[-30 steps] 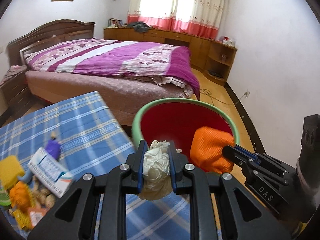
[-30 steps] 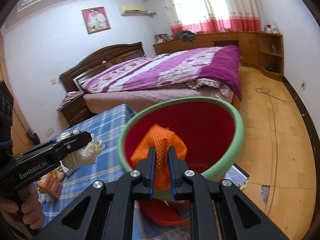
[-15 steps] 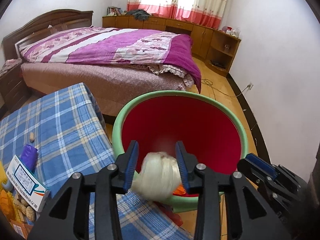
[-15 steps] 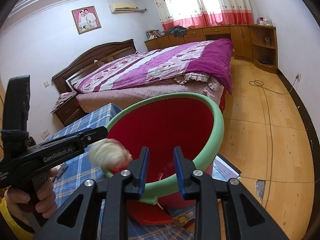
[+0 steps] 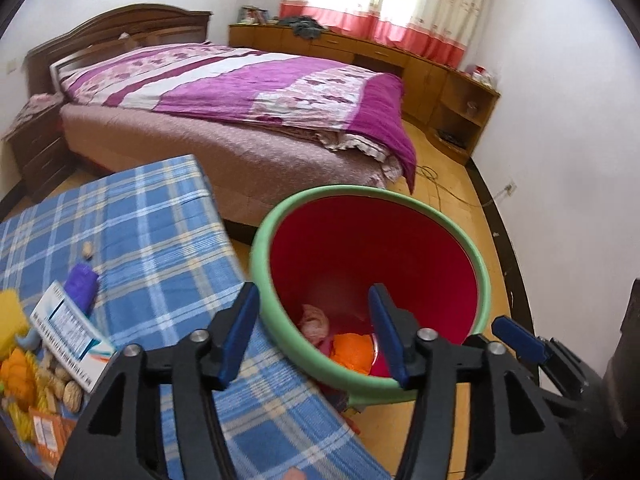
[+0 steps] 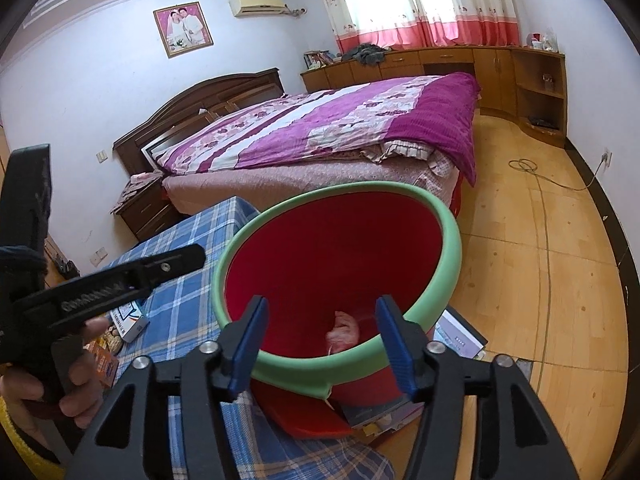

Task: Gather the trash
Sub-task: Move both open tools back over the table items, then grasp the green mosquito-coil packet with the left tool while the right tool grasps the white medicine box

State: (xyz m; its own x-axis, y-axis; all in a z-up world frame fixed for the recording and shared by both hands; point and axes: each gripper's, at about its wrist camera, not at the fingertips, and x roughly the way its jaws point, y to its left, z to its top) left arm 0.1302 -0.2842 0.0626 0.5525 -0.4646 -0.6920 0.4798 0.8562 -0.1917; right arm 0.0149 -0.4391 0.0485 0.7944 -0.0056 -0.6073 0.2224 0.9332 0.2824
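Now, my read from the remote station:

Left claw [image 5: 314,332]: gaping, nothing between the blue pads; its jaws have just been opening, and I see it poised over the near rim of the bin.

Right claw [image 6: 322,340]: likewise parted and empty, jaws just opened, aimed down into the same bin.

Bin [image 5: 264,276]: red inside with a green rim, standing on the floor just beside the corner of the bench [image 5: 160,240], which wears a blue checked cloth.

Trash already in: a pale crumpled wad [image 5: 314,318] and an orange mesh piece [image 5: 352,352] lie at the bottom of the bin, side by side.

Trash left to collect: on the bench's near left corner I see a white printed box [image 5: 70,338], a purple wrapper [image 5: 82,286], a heap of peanuts [image 5: 60,384] and something orange and yellow at the frame edge that I cannot name.

Handling, box: I judge it light and stiff card, easily crushed; I would pinch it across its narrow sides.

Handling, wrapper: probably thin, soft and slippery; I would take it by a bunched middle, not an edge.

Handling, peanuts: small, hard and loose, likely to roll; one at a time, gripped across the waist of the shell.

Risk: the cloth may snag in a low pinch.
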